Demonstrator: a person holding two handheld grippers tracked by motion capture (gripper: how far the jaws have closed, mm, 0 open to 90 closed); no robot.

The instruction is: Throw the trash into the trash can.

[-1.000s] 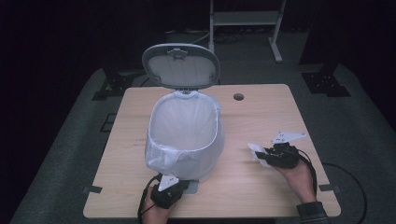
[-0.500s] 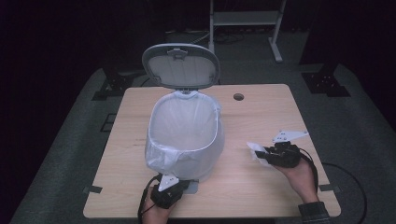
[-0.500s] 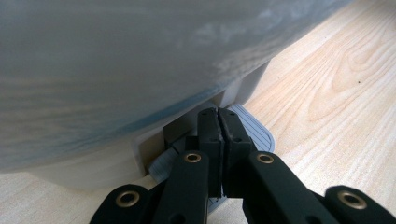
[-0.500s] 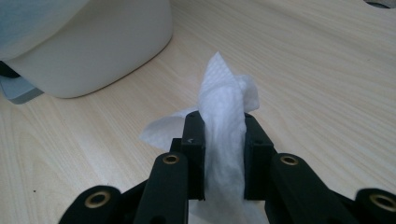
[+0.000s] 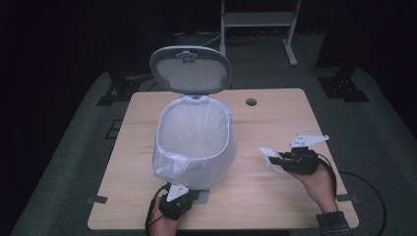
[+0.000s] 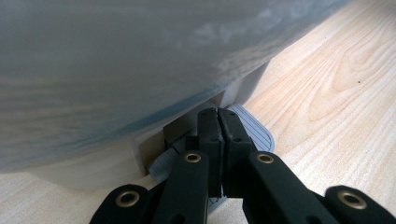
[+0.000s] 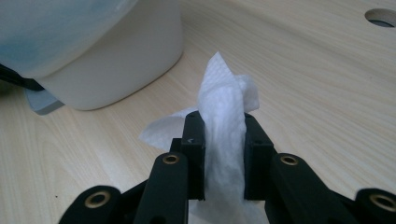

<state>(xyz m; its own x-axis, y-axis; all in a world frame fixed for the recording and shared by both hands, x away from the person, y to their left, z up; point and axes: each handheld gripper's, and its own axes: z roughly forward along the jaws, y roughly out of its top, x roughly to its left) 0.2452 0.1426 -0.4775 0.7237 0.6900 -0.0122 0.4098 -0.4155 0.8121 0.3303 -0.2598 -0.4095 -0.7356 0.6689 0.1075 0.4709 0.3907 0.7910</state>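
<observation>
A white pedal bin [image 5: 194, 142] lined with a white bag stands mid-table, its grey lid [image 5: 191, 69] raised. My left gripper [image 5: 192, 194] sits at the bin's near base. In the left gripper view its jaws [image 6: 218, 114] are pressed together with nothing between them, tips on the grey ribbed pedal [image 6: 254, 130] under the bag-covered bin wall [image 6: 140, 56]. Right of the bin, my right gripper [image 5: 276, 160] is low over the table, shut on a crumpled white tissue [image 5: 268, 153]. The tissue [image 7: 224, 93] sticks up between the jaws of the right gripper [image 7: 223, 128].
The wooden table [image 5: 275, 118] has a cable hole [image 5: 251, 102] at its back right. In the right gripper view the bin's base [image 7: 116, 60] is at upper left and the hole [image 7: 380, 16] at top right. A metal stand [image 5: 258, 19] is behind the table.
</observation>
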